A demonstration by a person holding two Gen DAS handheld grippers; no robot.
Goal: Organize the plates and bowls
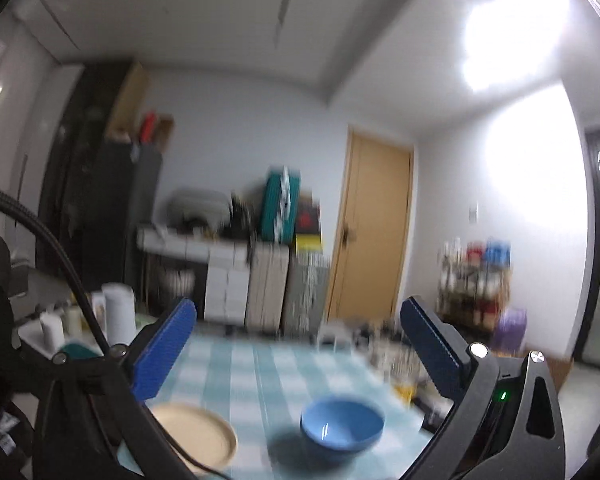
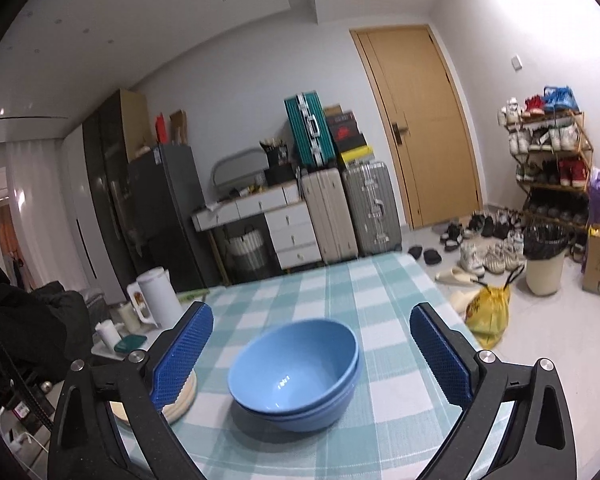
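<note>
Both grippers stand wide apart and empty, the right gripper (image 2: 312,356) just short of two nested light-blue plastic bowls (image 2: 296,372) on the teal-and-white checked tablecloth (image 2: 360,292), the left gripper (image 1: 296,344) raised above it. With the bowls stacked and a round cream plate stack (image 2: 180,400) just beside them on the left (half hidden by a finger), the step looks like a release, so the person should draw the right gripper straight back, clear of the rims. Farther off, only bare cloth shows, so little seems left to sort.
</note>
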